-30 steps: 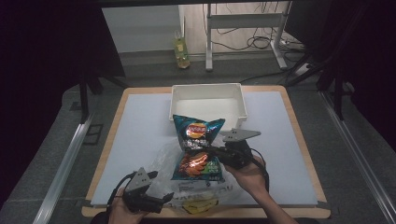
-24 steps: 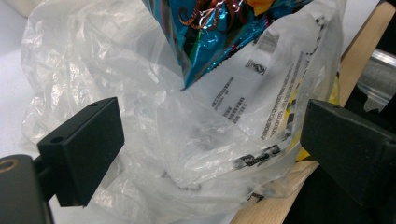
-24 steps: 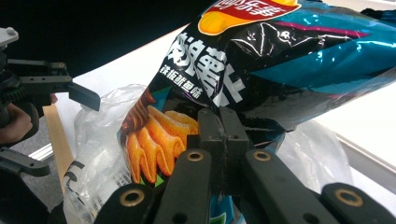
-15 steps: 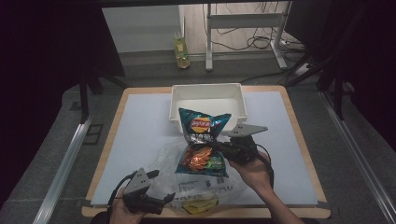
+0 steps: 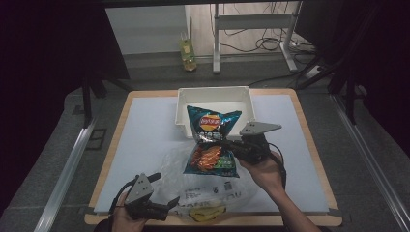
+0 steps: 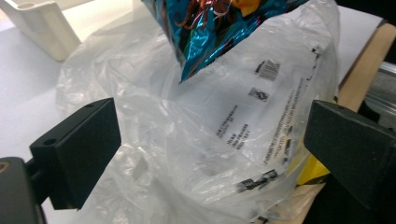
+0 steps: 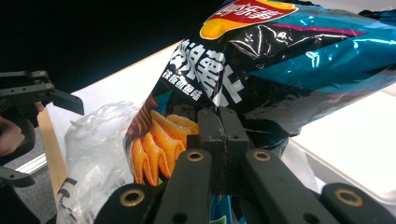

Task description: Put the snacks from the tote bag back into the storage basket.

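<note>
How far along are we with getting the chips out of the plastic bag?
Done: the right gripper is clamped on the chip bag, and most of it is lifted out of the plastic bag. In hand: it hangs between that and the white bin. The left gripper, open, is at the plastic. Left: setting it down, probably in the bin.

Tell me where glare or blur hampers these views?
High view: dark surroundings, table evenly lit. Left gripper view: clear plastic bag legible, its own black jaws blurred. Right gripper view: glare streaks on the chip bag, background black.
</note>
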Tool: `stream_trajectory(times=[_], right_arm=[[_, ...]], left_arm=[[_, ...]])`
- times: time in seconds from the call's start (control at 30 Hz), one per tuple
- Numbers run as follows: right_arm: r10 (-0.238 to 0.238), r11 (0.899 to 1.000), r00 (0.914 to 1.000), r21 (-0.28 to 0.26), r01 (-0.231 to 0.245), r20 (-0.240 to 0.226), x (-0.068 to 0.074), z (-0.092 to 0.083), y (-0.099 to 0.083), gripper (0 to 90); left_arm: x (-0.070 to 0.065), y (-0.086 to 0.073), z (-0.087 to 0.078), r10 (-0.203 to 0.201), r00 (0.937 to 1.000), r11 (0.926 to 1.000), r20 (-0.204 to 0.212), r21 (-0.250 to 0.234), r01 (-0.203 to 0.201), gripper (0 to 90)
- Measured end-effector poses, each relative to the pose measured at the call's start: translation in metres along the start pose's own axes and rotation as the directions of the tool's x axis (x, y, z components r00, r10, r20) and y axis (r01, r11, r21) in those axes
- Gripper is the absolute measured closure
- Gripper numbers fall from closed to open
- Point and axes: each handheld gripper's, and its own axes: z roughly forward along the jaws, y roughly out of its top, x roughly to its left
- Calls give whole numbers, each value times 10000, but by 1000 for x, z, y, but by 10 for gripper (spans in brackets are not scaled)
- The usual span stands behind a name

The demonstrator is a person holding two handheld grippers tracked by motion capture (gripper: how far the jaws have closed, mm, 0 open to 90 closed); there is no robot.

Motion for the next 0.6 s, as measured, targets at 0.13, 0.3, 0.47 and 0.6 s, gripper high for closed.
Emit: stream_trajectory(times=[0.13, 0.3, 0.47, 0.6], right_arm=[[1, 10000, 9999, -43, 0, 101, -5, -2, 4, 896], [5, 9999, 9997, -132, -2, 239, -11, -4, 10, 896], [55, 9996, 9993, -290, -44, 364, -18, -5, 16, 897], [105, 9993, 9990, -360, -90, 426, -23, -5, 19, 897]], left_arm=[[0, 0, 0, -76, 9998, 10000, -185, 24, 76, 22], [0, 0, -1, -12, 9994, 10000, -341, 52, 14, 19], [1, 0, -1, -29, 9990, 10000, -453, 61, 31, 18], [2, 0, -2, -9, 9989, 10000, -470, 58, 12, 18]])
